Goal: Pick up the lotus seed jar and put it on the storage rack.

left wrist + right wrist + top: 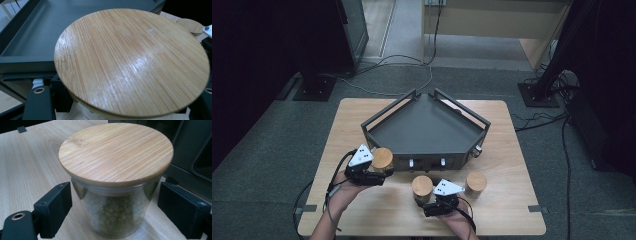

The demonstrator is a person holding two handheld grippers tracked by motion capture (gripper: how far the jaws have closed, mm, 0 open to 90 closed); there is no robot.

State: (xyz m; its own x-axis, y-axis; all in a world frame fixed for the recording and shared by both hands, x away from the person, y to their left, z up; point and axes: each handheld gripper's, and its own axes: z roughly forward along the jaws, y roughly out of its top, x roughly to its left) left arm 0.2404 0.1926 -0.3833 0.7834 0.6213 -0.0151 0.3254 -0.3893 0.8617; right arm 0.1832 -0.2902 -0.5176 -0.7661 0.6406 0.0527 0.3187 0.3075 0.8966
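Observation:
Three glass jars with bamboo lids stand on the wooden table in front of a dark grey tray [427, 125]. My left gripper [382, 168] is shut on the left jar [382, 156], right by the tray's front left corner. In the left gripper view that jar's lid [130, 62] is very close, with my black jaws low on either side of it. My right gripper [426, 200] is open around the middle jar [422, 184]. In the right gripper view this jar [115, 217] holds green beans, and the pads [53, 207] stand slightly off its glass.
The third jar [476, 181] stands to the right of my right gripper. The tray has raised rails and knobs on its front face [427, 162]. Bare table [512, 210] lies at the front right. Cables [402, 75] run over the floor behind the table.

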